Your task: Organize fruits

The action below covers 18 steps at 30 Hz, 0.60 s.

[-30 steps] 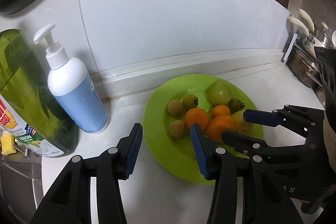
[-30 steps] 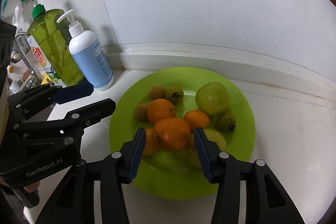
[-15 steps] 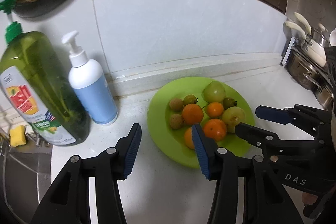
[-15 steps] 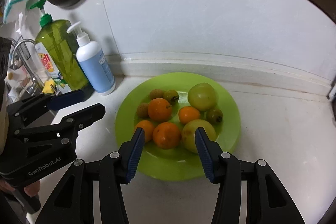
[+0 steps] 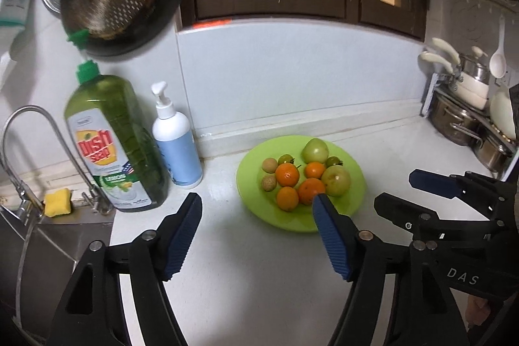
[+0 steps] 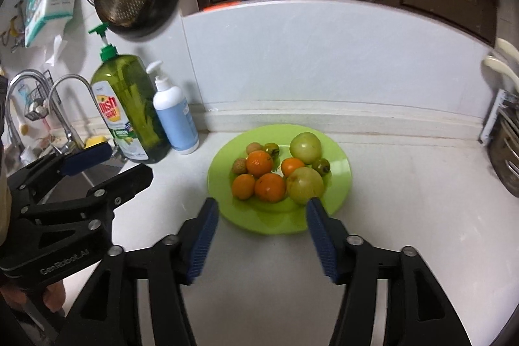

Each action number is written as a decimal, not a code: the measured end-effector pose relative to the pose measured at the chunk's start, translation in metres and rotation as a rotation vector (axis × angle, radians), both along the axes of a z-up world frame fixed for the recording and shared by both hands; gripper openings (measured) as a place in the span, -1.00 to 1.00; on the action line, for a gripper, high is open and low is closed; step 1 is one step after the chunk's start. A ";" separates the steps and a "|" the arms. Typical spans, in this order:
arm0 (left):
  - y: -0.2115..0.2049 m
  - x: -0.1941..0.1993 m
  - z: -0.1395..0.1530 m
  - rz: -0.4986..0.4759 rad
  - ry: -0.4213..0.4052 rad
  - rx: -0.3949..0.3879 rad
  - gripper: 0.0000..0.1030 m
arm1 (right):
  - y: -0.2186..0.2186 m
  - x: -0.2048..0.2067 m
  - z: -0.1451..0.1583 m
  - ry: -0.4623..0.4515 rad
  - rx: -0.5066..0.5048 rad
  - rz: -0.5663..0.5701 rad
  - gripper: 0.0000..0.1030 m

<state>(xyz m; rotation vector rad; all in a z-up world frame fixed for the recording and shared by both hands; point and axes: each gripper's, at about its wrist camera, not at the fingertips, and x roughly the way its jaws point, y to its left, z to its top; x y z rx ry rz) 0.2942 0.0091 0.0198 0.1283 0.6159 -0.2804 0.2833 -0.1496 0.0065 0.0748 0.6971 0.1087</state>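
The green plate (image 6: 337,158) sits on the white counter (image 6: 405,216) with the fruits (image 6: 269,187) piled in its middle. Both grippers hang above the counter at the plate's 6 o'clock side. The left gripper (image 5: 256,201) and the right gripper (image 6: 261,206) have just been opening – fingers spread, nothing between them. At the plate's 9 o'clock stand a blue soap bottle (image 6: 176,122) and a green dish soap bottle (image 6: 129,106)

White counter (image 6: 405,193): plate (image 6: 340,200), bottles (image 6: 175,119)
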 end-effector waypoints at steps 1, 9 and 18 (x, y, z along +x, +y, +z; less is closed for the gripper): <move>0.002 -0.006 0.002 0.003 -0.010 0.002 0.45 | -0.001 -0.005 0.002 -0.006 0.002 -0.006 0.16; 0.015 -0.054 0.012 0.022 -0.077 0.013 0.77 | 0.005 -0.061 0.011 -0.071 0.001 -0.084 0.37; 0.014 -0.121 0.019 0.049 -0.118 0.007 0.96 | 0.000 -0.127 0.021 -0.133 -0.007 -0.118 0.53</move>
